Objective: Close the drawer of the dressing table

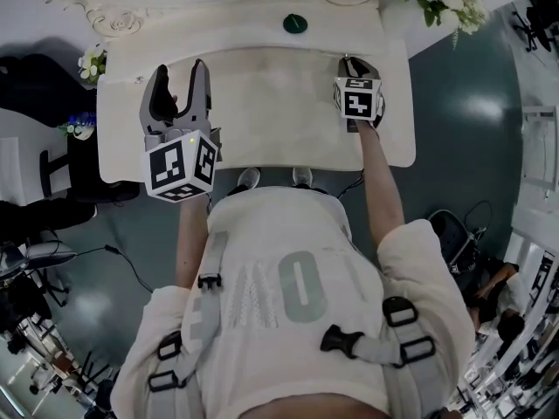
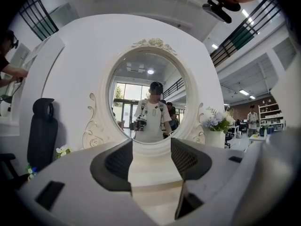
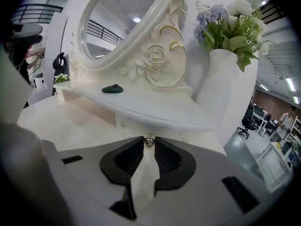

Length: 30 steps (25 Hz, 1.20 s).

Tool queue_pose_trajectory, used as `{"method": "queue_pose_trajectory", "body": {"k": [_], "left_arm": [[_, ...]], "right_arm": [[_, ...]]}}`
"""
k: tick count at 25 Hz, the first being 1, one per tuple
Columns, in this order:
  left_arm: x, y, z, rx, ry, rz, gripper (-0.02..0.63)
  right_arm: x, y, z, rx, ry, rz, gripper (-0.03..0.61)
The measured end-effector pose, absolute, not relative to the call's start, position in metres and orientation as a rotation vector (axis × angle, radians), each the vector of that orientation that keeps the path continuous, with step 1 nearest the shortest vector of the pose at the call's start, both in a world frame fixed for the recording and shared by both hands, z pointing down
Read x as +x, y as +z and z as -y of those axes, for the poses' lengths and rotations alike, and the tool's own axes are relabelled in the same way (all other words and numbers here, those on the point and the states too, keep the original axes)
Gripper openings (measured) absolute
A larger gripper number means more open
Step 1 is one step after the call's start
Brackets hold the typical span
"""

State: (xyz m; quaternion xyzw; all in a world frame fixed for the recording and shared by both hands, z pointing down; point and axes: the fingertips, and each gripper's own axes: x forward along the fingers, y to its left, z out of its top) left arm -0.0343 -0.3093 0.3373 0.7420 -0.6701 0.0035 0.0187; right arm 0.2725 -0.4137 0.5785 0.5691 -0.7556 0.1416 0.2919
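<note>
Subject stands at the front edge of the dressing table [image 1: 262, 94], both grippers out over the top.

Right gripper [image 3: 149, 147]: reached to the rear right corner, under the raised shelf [image 3: 155, 109]. Its fingers are drawn close together with a small metal knob [image 3: 149, 139] caught at the tips, apparently pinched. The knob belongs to the drawer [image 3: 162, 132], a small one set in the pale face below the shelf. How far it stands out I cannot tell from here, as the jaws cover most of its front.

Left gripper [image 1: 181, 72]: held above the left half of the top, fingers spread, nothing between them. It points at the oval mirror [image 2: 148, 98] and takes no part.

Handling assessment, as judgement only:
- The drawer looks light and rigid and should slide straight back with little force.
- The knob is the sensible hold — small, smooth, likely slippery, so the tips may skid off if the push goes off line.
- A flat press on the drawer front beside the knob would serve as well.
- The painted finish and carved trim would mark easily, so a gentle seat is better than a slam.
- The flower vase [image 3: 221, 79] stands near on the right — a jolt could disturb it.
</note>
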Motion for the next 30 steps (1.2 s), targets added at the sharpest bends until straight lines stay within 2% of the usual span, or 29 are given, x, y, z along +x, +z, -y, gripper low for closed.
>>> {"method": "queue_pose_trajectory", "body": {"k": [6, 9, 16, 23, 27, 30], "left_arm": [[-0.038, 0.335, 0.305, 2.302, -0.001, 2.087, 0.238], [-0.040, 0.335, 0.302, 2.301, -0.009, 2.084, 0.238], [-0.046, 0.333, 0.297, 2.307, -0.048, 2.072, 0.238], [-0.049, 0.329, 0.288, 2.327, -0.088, 2.052, 0.238], [-0.050, 0.323, 0.283, 2.350, -0.102, 2.055, 0.235], [-0.052, 0.317, 0.278, 2.368, -0.117, 2.057, 0.209]], "right_arm": [[0.273, 0.572, 0.414, 1.562, 0.403, 2.022, 0.107], [0.272, 0.564, 0.413, 1.593, 0.405, 2.033, 0.185], [0.270, 0.517, 0.400, 1.681, 0.362, 2.096, 0.186], [0.246, 0.417, 0.383, 1.764, 0.156, 2.243, 0.184], [0.219, 0.363, 0.361, 1.789, 0.010, 2.329, 0.172], [0.200, 0.337, 0.342, 1.807, -0.069, 2.375, 0.149]]}}
